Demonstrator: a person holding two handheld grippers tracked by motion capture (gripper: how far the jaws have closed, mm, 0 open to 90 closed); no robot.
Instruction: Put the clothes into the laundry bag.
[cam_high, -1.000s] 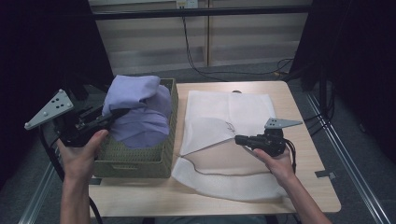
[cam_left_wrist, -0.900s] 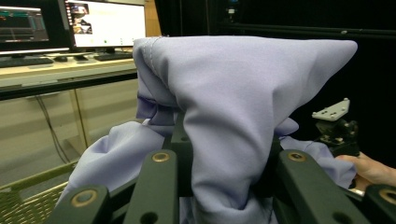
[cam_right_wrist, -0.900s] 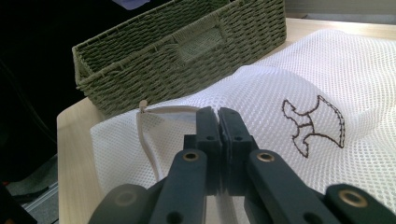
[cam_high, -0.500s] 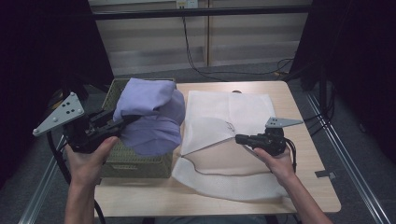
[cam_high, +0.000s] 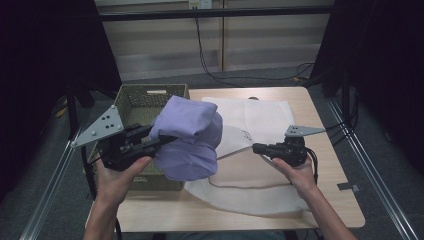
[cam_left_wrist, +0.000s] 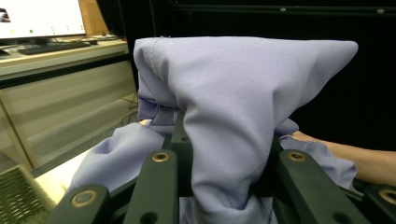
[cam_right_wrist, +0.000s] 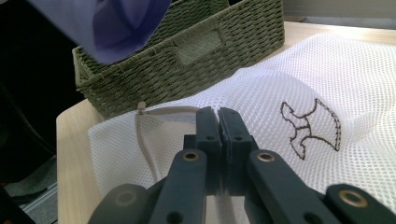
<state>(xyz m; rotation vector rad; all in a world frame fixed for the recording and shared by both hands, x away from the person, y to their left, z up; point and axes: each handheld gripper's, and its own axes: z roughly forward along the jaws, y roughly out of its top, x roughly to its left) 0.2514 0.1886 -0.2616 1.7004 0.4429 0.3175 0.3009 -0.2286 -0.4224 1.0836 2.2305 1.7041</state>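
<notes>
A lavender cloth (cam_high: 190, 137) hangs bunched in the air over the basket's right edge and the table, draped over my left gripper (cam_high: 167, 140), which is shut on it. In the left gripper view the cloth (cam_left_wrist: 233, 107) covers the jaws. A white mesh bag (cam_high: 260, 117) with a dark embroidered mark lies flat on the wooden table (cam_high: 330, 200). My right gripper (cam_high: 257, 148) is shut on the bag's top layer near its zipper edge and holds it slightly raised. The right gripper view shows the closed gripper (cam_right_wrist: 218, 116) on the mesh (cam_right_wrist: 280, 93).
A green woven basket (cam_high: 145, 97) stands at the table's left side, its handled wall (cam_right_wrist: 187, 51) facing the bag. Cables trail on the floor behind the table. Metal rails run along both sides.
My left gripper has carried the lavender cloth up out of the basket and rightward toward the mesh bag. The right gripper has stayed in place on the bag.
</notes>
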